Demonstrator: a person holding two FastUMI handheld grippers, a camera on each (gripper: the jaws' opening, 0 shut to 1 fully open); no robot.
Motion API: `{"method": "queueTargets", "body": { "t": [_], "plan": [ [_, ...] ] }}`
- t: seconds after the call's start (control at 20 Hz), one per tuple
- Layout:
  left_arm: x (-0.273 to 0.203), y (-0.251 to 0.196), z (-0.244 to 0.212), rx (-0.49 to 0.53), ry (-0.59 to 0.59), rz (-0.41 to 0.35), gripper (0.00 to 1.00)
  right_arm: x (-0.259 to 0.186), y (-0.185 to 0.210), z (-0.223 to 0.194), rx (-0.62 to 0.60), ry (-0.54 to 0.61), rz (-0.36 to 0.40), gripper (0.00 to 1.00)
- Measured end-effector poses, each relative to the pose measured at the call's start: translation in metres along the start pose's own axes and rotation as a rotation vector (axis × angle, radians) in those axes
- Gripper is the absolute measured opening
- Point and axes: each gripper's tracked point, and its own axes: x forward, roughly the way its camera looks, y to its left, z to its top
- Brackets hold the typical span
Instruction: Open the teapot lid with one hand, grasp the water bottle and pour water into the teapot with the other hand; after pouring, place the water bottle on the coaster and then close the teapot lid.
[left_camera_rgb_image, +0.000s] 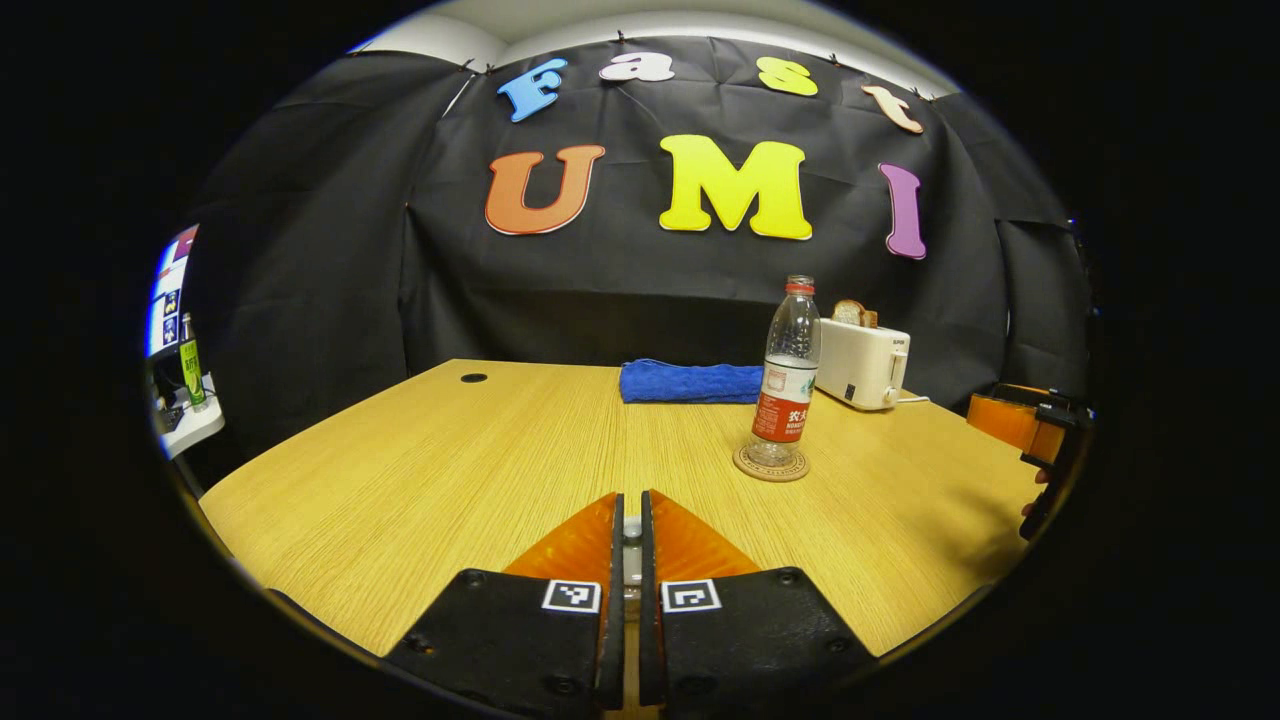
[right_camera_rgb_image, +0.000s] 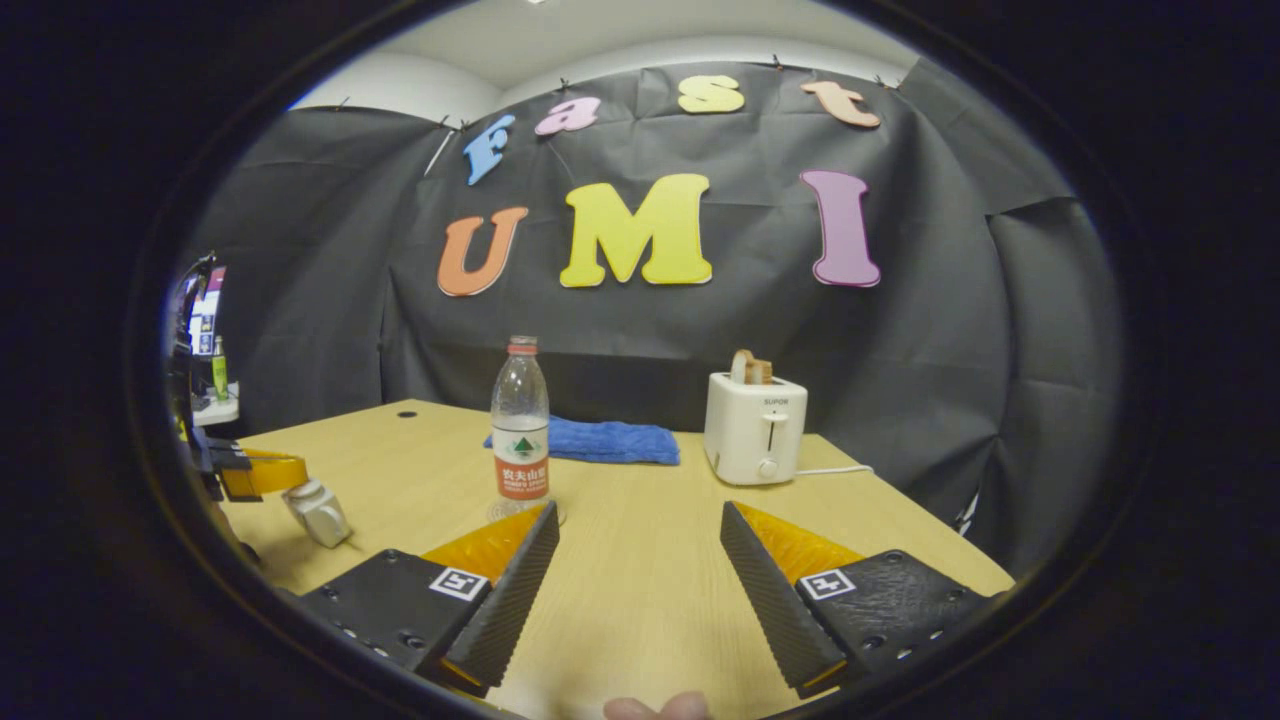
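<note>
Left gripper (left_camera_rgb_image: 631, 530) jaws pinch the lid knob; right gripper (right_camera_rgb_image: 640, 560) gapes.

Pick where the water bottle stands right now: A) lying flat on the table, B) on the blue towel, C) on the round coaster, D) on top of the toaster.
C: the water bottle stands upright on the round coaster, in front of the blue towel.

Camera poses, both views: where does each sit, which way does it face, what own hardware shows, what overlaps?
Left gripper view: rides the left gripper, faces the booth wall across the table; fingers nearly closed on a small metallic object.
Right gripper view: rides the right gripper, same heading; fingers wide apart, a fingertip at the bottom edge.
Shared: water bottle on coaster, blue towel, toaster.
</note>
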Motion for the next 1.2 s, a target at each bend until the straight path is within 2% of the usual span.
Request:
{"method": "queueTargets", "body": {
  "t": [0.05,0.1,0.15,0.2,0.25,0.3,0.45,0.65,0.75,0.8,0.95,1.05,1.2],
  "plan": [
    [-0.002,0.002,0.0,0.005,-0.003,0.013,0.11,-0.001,0.0,-0.001,0.002,0.001,0.001,0.97],
    [-0.003,0.004,0.003,0.009,-0.007,0.022,0.19,-0.003,-0.001,-0.001,0.004,0.002,0.0,0.97],
    [-0.004,0.003,0.005,0.011,-0.014,0.028,0.4,-0.003,-0.002,-0.002,0.006,0.002,-0.001,0.97],
    [-0.007,0.003,0.009,0.008,-0.026,0.033,0.65,-0.005,-0.003,-0.002,0.01,0.001,-0.005,0.95],
    [-0.01,0.004,0.015,0.005,-0.042,0.048,0.77,-0.007,-0.005,-0.003,0.016,-0.001,-0.01,0.97],
    [-0.009,0.006,0.023,0.007,-0.062,0.063,1.0,-0.008,-0.007,-0.002,0.021,-0.004,-0.02,0.95],
    [-0.02,0.003,0.052,0.042,-0.148,0.112,1.0,-0.014,-0.017,0.004,0.018,-0.037,-0.049,0.97],
    [-0.039,-0.043,0.1,0.057,-0.248,0.054,0.99,-0.027,-0.019,0.035,0.015,-0.119,-0.074,0.95],
    [-0.05,-0.06,0.118,0.074,-0.271,0.044,0.99,-0.041,-0.018,0.054,0.013,-0.16,-0.084,0.99],
    [-0.057,-0.068,0.125,0.078,-0.288,0.042,0.99,-0.05,-0.017,0.063,0.011,-0.176,-0.095,0.95],
    [-0.078,-0.084,0.123,0.069,-0.3,0.045,0.99,-0.076,-0.02,0.07,0.025,-0.185,-0.139,0.97],
    [-0.09,-0.095,0.115,0.068,-0.299,0.025,0.99,-0.092,-0.015,0.065,0.031,-0.18,-0.137,0.97],
    [-0.103,-0.099,0.109,0.094,-0.305,0.032,0.99,-0.11,-0.012,0.064,0.021,-0.201,-0.131,0.97]
  ]
}}
